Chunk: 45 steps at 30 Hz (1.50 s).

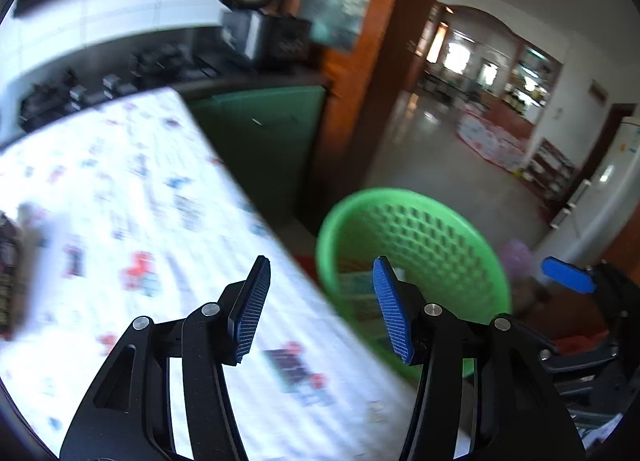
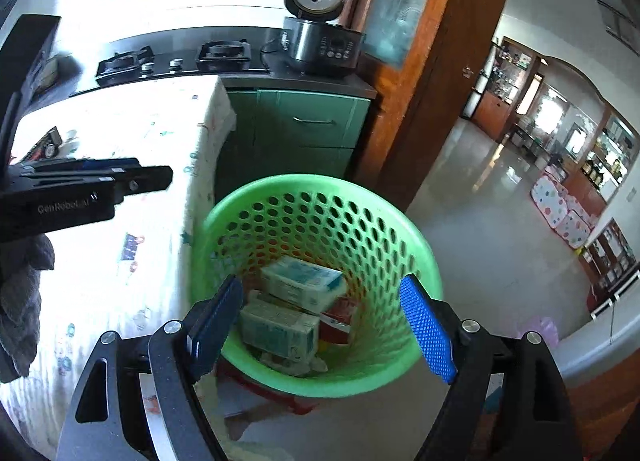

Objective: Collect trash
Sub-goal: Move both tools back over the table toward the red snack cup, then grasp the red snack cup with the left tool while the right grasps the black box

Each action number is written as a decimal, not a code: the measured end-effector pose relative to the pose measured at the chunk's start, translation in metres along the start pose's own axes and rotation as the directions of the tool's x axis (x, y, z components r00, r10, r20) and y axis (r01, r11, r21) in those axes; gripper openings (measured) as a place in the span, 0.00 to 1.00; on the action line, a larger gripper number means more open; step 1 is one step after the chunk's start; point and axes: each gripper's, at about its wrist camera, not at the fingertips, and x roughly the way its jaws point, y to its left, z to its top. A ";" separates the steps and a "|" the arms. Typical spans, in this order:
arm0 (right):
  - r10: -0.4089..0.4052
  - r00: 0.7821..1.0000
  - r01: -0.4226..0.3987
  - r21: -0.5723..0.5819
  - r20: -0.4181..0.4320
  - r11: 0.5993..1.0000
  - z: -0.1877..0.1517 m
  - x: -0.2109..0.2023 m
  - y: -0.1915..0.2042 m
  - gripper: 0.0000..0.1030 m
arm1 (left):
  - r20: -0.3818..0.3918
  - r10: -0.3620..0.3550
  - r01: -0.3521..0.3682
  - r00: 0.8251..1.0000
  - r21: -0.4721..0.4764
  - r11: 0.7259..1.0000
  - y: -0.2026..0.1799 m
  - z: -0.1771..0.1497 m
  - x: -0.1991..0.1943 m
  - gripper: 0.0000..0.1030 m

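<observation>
A green perforated basket (image 2: pixel 320 181) stands on the floor beside the table, holding two pale cartons (image 2: pixel 300 281) and a red packet (image 2: pixel 340 317). My right gripper (image 2: pixel 322 293) hangs open above its near rim, nothing between the fingers. In the blurred left wrist view my left gripper (image 1: pixel 320 273) is open and empty over the table's edge, with the basket (image 1: pixel 400 197) just to its right. The left gripper (image 2: pixel 160 177) also shows side-on at the left of the right wrist view. A blue pad (image 1: pixel 568 275) of the right gripper shows at the far right.
The table carries a white patterned cloth (image 1: pixel 120 201) with a dark object (image 1: pixel 8 269) at its left edge. Behind are a gas hob (image 2: pixel 176 57), a rice cooker (image 2: pixel 320 29), green cabinets (image 2: pixel 312 129) and a wooden door frame (image 2: pixel 432 101). A grey cloth (image 2: pixel 20 301) hangs at the left.
</observation>
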 end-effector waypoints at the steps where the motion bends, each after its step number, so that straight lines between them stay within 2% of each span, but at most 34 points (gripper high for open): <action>1: 0.003 1.000 -0.003 -0.005 0.005 1.000 0.001 -0.001 0.003 0.76 | 0.014 0.030 -0.031 0.999 0.004 1.000 0.004 -0.001 -0.006 0.53; 5: 0.036 0.999 -0.035 -0.031 0.025 0.999 0.008 -0.004 0.022 0.76 | 0.068 0.170 -0.171 0.983 0.016 0.985 0.028 -0.004 -0.028 0.55; 8: 0.065 0.997 -0.063 -0.058 0.034 0.996 0.012 -0.007 0.039 0.76 | 0.096 0.272 -0.271 0.958 -0.018 0.962 0.051 -0.005 -0.046 0.57; 11: 0.085 0.996 -0.082 -0.095 0.037 0.992 0.018 -0.009 0.058 0.76 | 0.111 0.350 -0.339 0.930 -0.105 0.935 0.079 -0.003 -0.063 0.59; 15: 0.112 0.992 -0.102 -0.150 0.056 0.983 0.027 -0.014 0.083 0.76 | 0.131 0.464 -0.437 0.876 -0.191 0.879 0.114 0.000 -0.084 0.62; 19: 0.140 0.988 -0.127 -0.196 0.057 0.972 0.035 -0.014 0.107 0.76 | 0.134 0.569 -0.524 0.811 -0.265 0.809 0.152 -0.001 -0.104 0.64; 26: 0.224 0.974 -0.208 -0.270 0.028 0.940 0.049 -0.001 0.157 0.76 | 0.075 0.657 -0.586 0.750 -0.383 0.714 0.222 -0.009 -0.132 0.64; 29: 0.272 0.962 -0.260 -0.281 0.004 0.924 0.058 0.005 0.176 0.76 | 0.051 0.685 -0.618 0.726 -0.389 0.683 0.240 -0.014 -0.143 0.64; 30: 0.284 0.959 -0.273 -0.288 -0.001 0.918 0.062 0.006 0.184 0.76 | 0.044 0.701 -0.634 0.712 -0.389 0.669 0.247 -0.015 -0.148 0.64; 32: 0.316 0.949 -0.305 -0.297 -0.012 0.905 0.068 0.007 0.197 0.76 | 0.037 0.719 -0.652 0.694 -0.389 0.650 0.256 -0.016 -0.159 0.64; 34: 0.375 0.926 -0.374 -0.277 -0.049 0.885 0.075 0.009 0.208 0.76 | 0.033 0.728 -0.659 0.684 -0.401 0.637 0.268 -0.017 -0.170 0.65; 38: 0.415 0.907 -0.416 -0.291 -0.068 0.861 0.087 0.012 0.233 0.76 | 0.014 0.733 -0.663 0.680 -0.416 0.623 0.290 -0.019 -0.190 0.66; 41: 0.456 0.885 -0.463 -0.292 -0.096 0.837 0.095 0.018 0.253 0.76 | 0.002 0.739 -0.674 0.674 -0.407 0.616 0.304 -0.018 -0.199 0.67; 45: 0.492 0.862 -0.506 -0.296 -0.124 0.810 0.108 0.025 0.285 0.76 | -0.025 0.717 -0.659 0.697 -0.417 0.626 0.323 -0.021 -0.206 0.68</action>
